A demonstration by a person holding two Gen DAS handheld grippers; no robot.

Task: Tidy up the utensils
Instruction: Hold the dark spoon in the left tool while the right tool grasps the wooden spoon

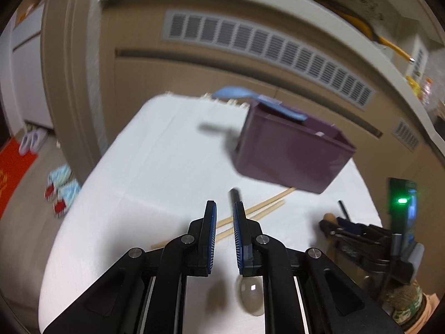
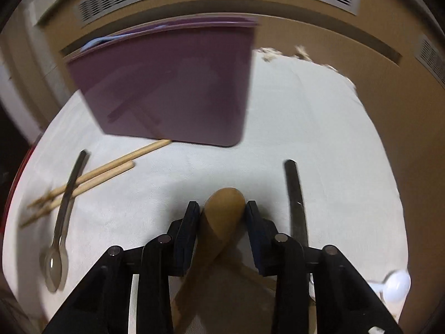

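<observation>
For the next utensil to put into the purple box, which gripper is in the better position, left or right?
Right. The right gripper already has the wooden spoon between its fingers, facing the purple box. The left gripper is open and empty above the chopsticks.

The table (image 1: 144,167) carries a white cloth with a fringed far edge. Behind it stands a tan cabinet front (image 1: 172,72) with a long grey louvred vent (image 1: 267,53) and a dark horizontal slot below the vent. A pale countertop (image 1: 250,2) runs along the top of the cabinet. A second, smaller vent (image 1: 407,135) sits at right. The floor (image 1: 25,239) is beige. A red mat (image 1: 12,172) lies at left, with slippers (image 1: 62,189) near the table and another pair (image 1: 30,140) farther back. White cupboard doors (image 1: 26,64) stand at far left.
</observation>
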